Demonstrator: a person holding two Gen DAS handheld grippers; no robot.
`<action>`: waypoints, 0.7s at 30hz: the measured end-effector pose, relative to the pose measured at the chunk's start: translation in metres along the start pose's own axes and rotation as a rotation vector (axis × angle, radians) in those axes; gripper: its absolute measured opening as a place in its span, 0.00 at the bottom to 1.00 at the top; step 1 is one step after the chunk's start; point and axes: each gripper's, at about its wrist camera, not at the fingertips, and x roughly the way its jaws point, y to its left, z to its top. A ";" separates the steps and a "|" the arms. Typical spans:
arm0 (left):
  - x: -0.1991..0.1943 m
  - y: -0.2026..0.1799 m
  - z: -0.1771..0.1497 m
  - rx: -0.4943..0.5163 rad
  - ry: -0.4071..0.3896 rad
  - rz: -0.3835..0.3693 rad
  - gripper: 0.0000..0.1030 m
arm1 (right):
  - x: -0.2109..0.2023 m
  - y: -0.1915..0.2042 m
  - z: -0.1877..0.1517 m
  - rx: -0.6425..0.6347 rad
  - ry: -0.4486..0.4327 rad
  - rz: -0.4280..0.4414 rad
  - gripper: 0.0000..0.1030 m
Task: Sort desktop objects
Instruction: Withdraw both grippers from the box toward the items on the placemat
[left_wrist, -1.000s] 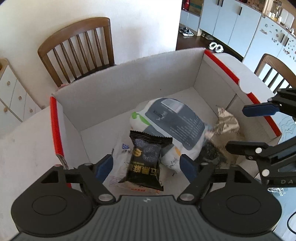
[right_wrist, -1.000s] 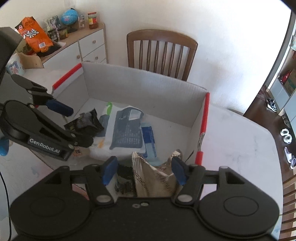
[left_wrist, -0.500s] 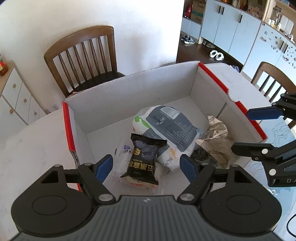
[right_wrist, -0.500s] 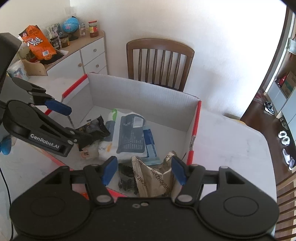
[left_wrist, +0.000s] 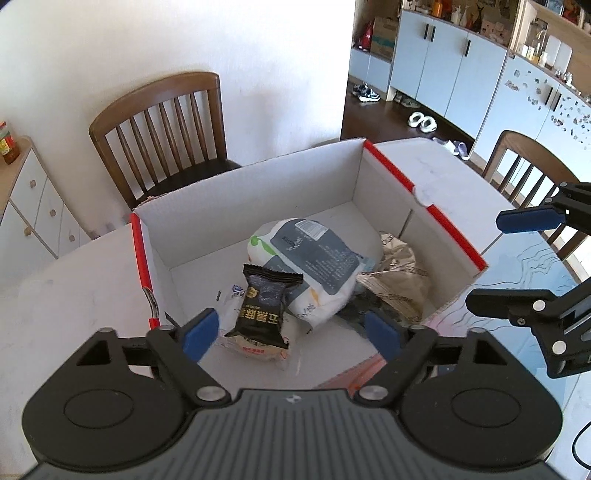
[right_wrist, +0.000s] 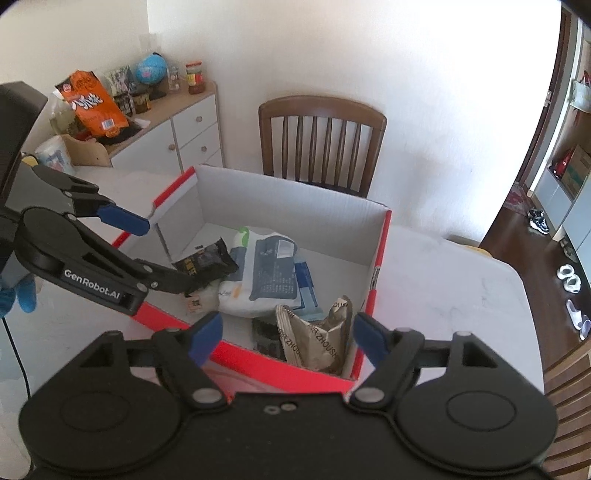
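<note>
Both claws, left claw (left_wrist: 291, 332) and right claw (right_wrist: 284, 341), now sit higher and farther back from the cardboard box (left_wrist: 236, 206) than a second ago, jaws apart and empty; the drops look finished. Black snack packet (left_wrist: 264, 310) lies inside the box near its left front corner, on a clear wrapper, long axis running front to back, crimped end toward the far wall. Crumpled tan bag (right_wrist: 317, 339) sits in the right front corner, white pouch (left_wrist: 314, 266) mid-box on the bench (left_wrist: 74, 280).
</note>
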 end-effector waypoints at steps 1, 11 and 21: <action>-0.003 -0.001 -0.002 -0.001 -0.005 -0.001 0.90 | -0.003 0.000 -0.001 0.002 -0.005 -0.003 0.81; -0.026 -0.023 -0.023 -0.001 -0.048 0.011 1.00 | -0.028 -0.008 -0.027 0.044 -0.024 -0.019 0.82; -0.043 -0.049 -0.043 -0.016 -0.093 -0.006 1.00 | -0.050 -0.021 -0.060 0.084 -0.026 -0.053 0.82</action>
